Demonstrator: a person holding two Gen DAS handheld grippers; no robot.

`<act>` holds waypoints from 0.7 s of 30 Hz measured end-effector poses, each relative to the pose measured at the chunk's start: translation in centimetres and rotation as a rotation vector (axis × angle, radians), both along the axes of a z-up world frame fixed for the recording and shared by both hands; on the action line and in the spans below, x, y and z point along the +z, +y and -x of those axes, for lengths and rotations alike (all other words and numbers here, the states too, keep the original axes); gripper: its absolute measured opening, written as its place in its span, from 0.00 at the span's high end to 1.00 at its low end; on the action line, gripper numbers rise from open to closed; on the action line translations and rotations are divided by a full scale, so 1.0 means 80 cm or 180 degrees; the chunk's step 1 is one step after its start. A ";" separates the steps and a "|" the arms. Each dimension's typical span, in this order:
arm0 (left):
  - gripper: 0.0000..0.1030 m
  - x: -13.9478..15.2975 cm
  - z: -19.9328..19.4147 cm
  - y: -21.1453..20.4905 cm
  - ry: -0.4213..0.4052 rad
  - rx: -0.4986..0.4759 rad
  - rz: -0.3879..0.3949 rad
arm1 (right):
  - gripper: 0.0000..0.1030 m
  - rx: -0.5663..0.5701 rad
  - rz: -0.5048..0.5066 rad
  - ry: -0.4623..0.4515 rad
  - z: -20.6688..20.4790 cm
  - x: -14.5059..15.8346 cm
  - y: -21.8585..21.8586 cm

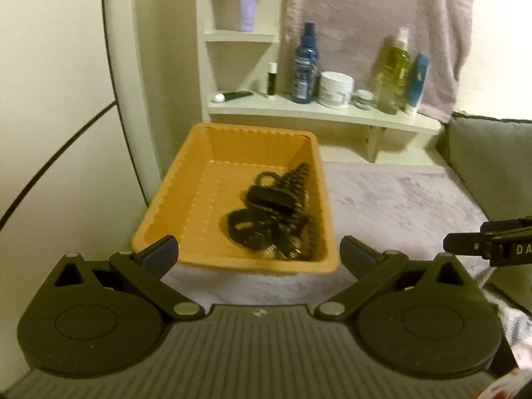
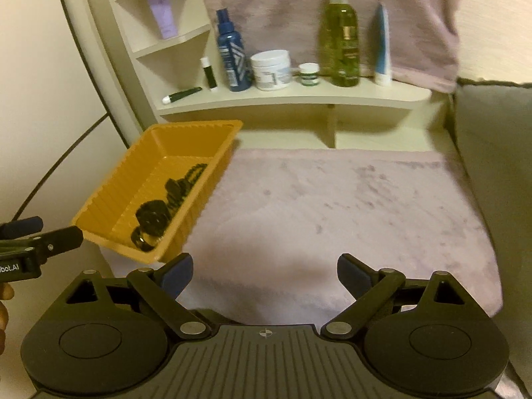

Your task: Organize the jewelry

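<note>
Left gripper spread wide, nothing between its blue-padded fingers, hovering just short of the near end of the orange tray. Right gripper also spread wide and holding nothing, over bare pinkish fuzzy blanket, tray off to its left. Each gripper shows at the edge of the other's view. Tray is a ribbed rectangular plastic one, sitting on the blanket's left side next to a cream wall; it looks tilted in the right wrist view, could be fisheye, can't tell. Jewelry pile lies inside the tray along its right wall toward the near end: dark beaded chain, a couple of dark bands or bracelets, some small shiny pieces at the near corner, blurred, can't identify further. Beyond the blanket, a cream shelf holds a blue spray bottle, white jar, small green-label jar, tall yellow-green spray bottle, blue-white tube, small white-capped stick and a dark tube lying flat. Lavender tube on a higher corner shelf. Grey cushion at right.
</note>
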State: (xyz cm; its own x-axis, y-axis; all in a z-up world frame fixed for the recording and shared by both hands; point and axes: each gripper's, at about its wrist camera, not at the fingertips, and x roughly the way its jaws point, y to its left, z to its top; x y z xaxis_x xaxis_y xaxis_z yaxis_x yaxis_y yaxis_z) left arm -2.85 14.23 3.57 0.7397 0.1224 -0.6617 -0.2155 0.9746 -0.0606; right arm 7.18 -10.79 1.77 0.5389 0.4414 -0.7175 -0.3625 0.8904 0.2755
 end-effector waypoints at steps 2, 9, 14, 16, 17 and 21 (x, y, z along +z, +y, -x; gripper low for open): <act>0.01 0.000 0.002 -0.011 0.0022 -0.0040 0.0001 | 0.10 -0.0020 -0.0016 0.0005 0.009 0.001 -0.009; 0.01 -0.006 0.013 -0.045 0.0104 -0.0153 0.0052 | 0.10 -0.0090 0.0012 0.0083 0.039 -0.001 -0.036; 0.01 -0.011 0.019 -0.065 0.0176 -0.0196 0.0011 | 0.10 -0.0175 0.0030 0.0146 0.056 -0.006 -0.053; 0.01 -0.013 0.021 -0.070 0.0199 -0.0173 -0.0005 | 0.10 -0.0227 0.0016 0.0140 0.062 -0.006 -0.060; 0.01 -0.013 0.022 -0.074 0.0205 -0.0168 -0.0014 | 0.10 -0.0256 0.0017 0.0127 0.063 -0.005 -0.063; 0.01 -0.015 0.025 -0.084 0.0231 -0.0178 -0.0021 | 0.10 -0.0303 0.0068 0.0075 0.068 -0.004 -0.068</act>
State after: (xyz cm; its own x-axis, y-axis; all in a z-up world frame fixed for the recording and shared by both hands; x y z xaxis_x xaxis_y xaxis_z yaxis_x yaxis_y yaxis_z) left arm -4.89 7.48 2.40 0.6956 0.0868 -0.7131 -0.1645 0.9856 -0.0404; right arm 1.71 -16.24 1.45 0.5606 0.3734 -0.7391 -0.2697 0.9262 0.2634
